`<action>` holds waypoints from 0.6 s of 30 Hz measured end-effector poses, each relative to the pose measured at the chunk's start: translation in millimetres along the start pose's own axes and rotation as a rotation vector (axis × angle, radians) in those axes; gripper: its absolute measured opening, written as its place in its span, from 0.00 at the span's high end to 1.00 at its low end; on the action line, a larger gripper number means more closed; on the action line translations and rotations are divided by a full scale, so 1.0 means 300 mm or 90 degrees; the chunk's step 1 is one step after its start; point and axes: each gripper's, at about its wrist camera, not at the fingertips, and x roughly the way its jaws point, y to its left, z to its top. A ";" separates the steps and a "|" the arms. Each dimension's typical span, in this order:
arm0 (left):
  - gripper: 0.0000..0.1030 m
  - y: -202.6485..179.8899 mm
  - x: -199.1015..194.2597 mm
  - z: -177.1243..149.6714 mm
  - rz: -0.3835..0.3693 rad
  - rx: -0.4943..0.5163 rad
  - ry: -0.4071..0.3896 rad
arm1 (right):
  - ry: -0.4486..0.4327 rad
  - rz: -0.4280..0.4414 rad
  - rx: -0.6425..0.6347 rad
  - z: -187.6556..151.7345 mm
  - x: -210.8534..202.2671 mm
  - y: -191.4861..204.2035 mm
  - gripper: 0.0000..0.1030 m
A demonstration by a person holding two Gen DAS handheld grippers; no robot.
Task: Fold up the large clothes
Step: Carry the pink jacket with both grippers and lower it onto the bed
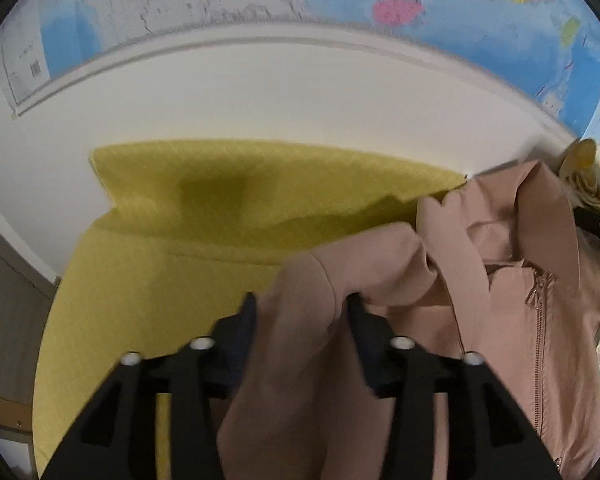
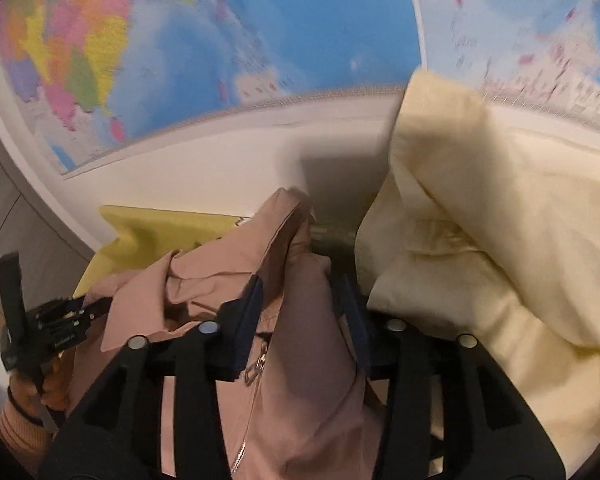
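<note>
A dusty-pink zip jacket (image 1: 480, 272) hangs bunched between both grippers. My left gripper (image 1: 302, 308) is shut on a pink fold of the jacket, with the zipper off to the right. My right gripper (image 2: 300, 292) is shut on another part of the pink jacket (image 2: 312, 360), next to its zipper pull. The left gripper (image 2: 96, 306) shows at the left of the right wrist view, with a hand in a pink cuff behind it. A yellow-green garment (image 1: 172, 240) lies flat beneath.
A cream garment (image 2: 480, 220) is piled at the right, close to my right gripper. The white surface (image 1: 260, 100) runs back to a wall with a colourful world map (image 2: 180, 40). A grey cabinet front (image 2: 16, 232) is at the left.
</note>
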 end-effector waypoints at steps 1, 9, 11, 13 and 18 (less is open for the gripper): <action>0.50 0.005 -0.019 0.005 0.003 0.003 -0.014 | -0.011 0.000 -0.003 -0.002 -0.025 0.009 0.56; 0.17 -0.157 -0.093 0.137 -0.019 0.088 -0.075 | 0.038 -0.047 -0.048 0.027 0.074 0.084 0.58; 0.17 -0.223 -0.031 0.144 0.005 0.122 -0.041 | 0.065 -0.064 -0.030 0.022 0.129 0.057 0.90; 0.17 -0.277 0.051 0.162 0.042 0.153 -0.011 | 0.064 -0.039 -0.027 0.008 0.123 0.037 0.91; 0.79 -0.281 0.214 0.174 0.002 0.149 0.081 | 0.036 0.023 -0.015 -0.034 0.018 -0.019 0.93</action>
